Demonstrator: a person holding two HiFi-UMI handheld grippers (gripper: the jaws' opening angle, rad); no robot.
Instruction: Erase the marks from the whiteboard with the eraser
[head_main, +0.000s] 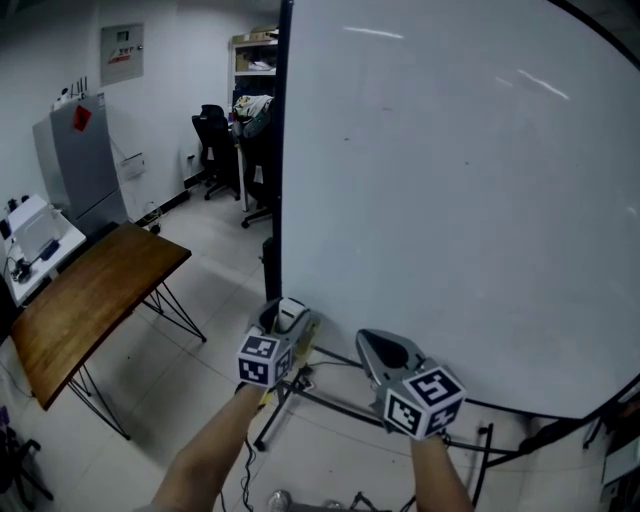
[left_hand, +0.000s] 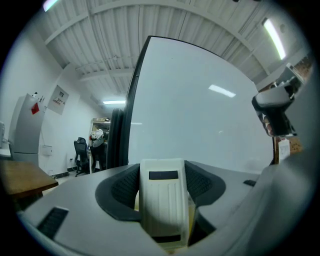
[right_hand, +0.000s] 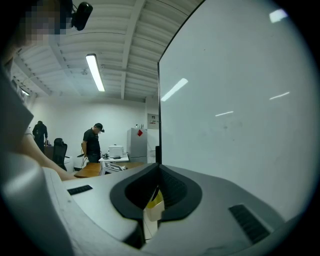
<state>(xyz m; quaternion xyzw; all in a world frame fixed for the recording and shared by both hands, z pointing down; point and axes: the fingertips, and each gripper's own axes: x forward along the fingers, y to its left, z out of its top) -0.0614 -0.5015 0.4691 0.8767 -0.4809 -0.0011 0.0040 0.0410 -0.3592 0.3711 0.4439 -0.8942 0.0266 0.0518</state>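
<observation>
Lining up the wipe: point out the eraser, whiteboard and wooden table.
eraser (left_hand: 161, 200), left gripper view, its ribbed white back.
whiteboard (head_main: 450, 200), head view, bare middle of its face.
wooden table (head_main: 95, 300), head view, middle of its top.

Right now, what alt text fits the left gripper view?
The left gripper holds a white eraser between its jaws, facing a whiteboard that looks nearly clean. To the left, an office with a chair and a grey cabinet.
</observation>
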